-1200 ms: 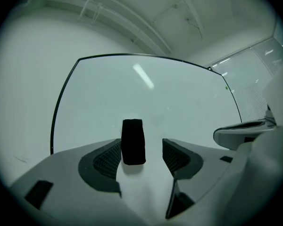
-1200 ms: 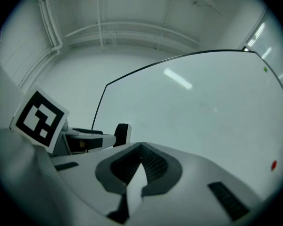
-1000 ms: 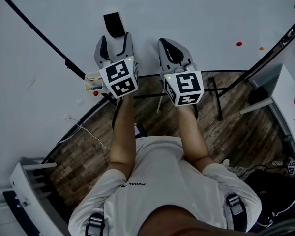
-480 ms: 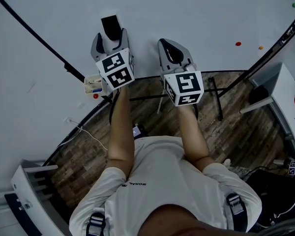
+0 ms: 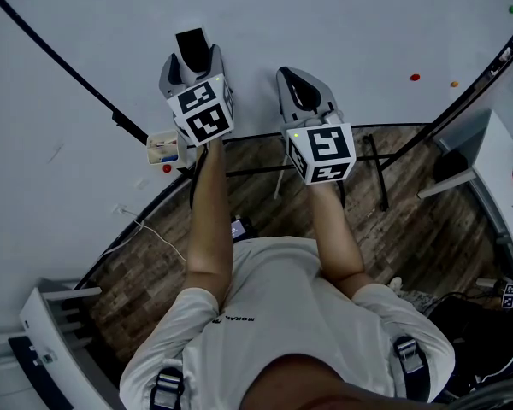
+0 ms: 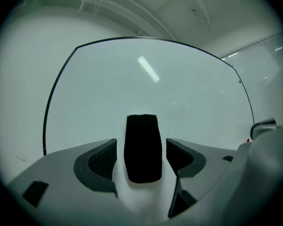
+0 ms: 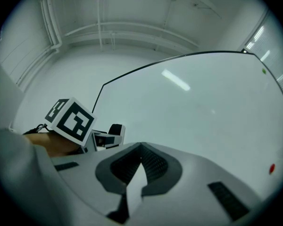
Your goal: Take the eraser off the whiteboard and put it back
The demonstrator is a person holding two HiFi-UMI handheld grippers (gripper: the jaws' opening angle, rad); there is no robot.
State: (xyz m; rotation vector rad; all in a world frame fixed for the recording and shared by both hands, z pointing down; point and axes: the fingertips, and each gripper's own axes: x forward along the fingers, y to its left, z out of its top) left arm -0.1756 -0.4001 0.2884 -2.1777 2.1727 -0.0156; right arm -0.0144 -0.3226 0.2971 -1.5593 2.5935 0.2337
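Risk lies mostly in the closing. The left gripper [image 5: 194,65] has its jaws at full spread, having just been opening, and the black eraser [image 6: 141,147] stands between them with a gap on either side, touched by neither pad. The eraser is on the whiteboard [image 5: 350,24], flat against it, presumably held by a magnet. If the jaws shut off-centre, one pad would arrive first and could shove the eraser sideways over that slick surface. A pinch too near its lower end might let it twist or drop as it comes away, and pressing in further could scrape the jaw tips on the board. The eraser is a matte, fuzzy-looking oblong with rounded corners, soft enough, I would guess, to give a little under pressure. The board is smooth and glossy, reflecting a strip of ceiling light inside a thin dark frame. The pads are dark with a fine gridded texture, set into smooth pale grey shells. The right gripper [image 7: 140,149] hangs just beside the left, clenched tip to tip on nothing.
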